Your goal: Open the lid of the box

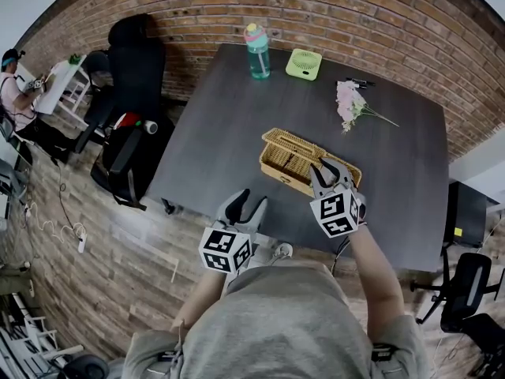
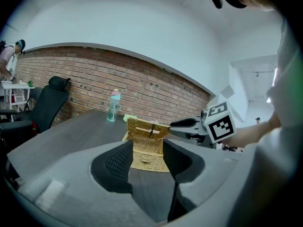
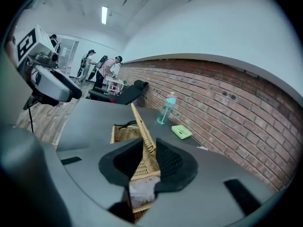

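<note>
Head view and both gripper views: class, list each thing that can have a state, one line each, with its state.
Wicker box lid, raised, standing steeply.
Wicker box, open, inside showing.
Right gripper, shut on the lid's edge.
Left gripper, open, empty.
Water bottle, upright, capped.
Pink flowers, lying flat.

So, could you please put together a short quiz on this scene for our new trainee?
1. True or false: the right gripper is clamped on the wicker lid of the box.
2. Which gripper holds nothing: A left, B right?
3. What colour is the cap of the bottle?
Key: 1 true; 2 A, the left gripper, jaws apart; 3 pink.
</note>
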Tool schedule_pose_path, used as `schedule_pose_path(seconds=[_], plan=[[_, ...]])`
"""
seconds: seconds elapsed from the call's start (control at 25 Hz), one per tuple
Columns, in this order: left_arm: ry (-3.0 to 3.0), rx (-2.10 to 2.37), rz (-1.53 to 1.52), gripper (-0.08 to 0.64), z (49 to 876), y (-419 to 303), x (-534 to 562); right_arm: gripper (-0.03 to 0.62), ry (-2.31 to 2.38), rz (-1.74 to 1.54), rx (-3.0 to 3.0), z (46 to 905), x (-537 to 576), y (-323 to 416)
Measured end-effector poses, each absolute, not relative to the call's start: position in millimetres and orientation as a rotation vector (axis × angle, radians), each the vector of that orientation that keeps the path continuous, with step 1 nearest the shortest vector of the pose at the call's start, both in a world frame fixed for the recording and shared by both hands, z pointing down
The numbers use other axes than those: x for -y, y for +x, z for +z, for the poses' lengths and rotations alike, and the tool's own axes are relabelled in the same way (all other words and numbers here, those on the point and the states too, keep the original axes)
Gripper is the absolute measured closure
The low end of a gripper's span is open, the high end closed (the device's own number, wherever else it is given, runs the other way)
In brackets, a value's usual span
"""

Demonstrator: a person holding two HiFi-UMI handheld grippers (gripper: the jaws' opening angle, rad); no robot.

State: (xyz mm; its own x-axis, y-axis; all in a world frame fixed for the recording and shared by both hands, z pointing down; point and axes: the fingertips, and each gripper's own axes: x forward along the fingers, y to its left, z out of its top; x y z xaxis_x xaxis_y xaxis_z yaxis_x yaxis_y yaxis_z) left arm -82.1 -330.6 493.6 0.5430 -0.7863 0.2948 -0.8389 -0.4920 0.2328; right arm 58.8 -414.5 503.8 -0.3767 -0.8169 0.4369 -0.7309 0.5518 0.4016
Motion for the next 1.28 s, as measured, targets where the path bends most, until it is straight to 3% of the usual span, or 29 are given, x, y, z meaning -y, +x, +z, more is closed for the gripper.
schedule_pose_path(seconds=[1.28], plan=[[2.430,1.305,0.233,0.367,501.3,-77.2,343.7,0.529,1.312,-0.205,2.164,473.1,492.0,98.7]])
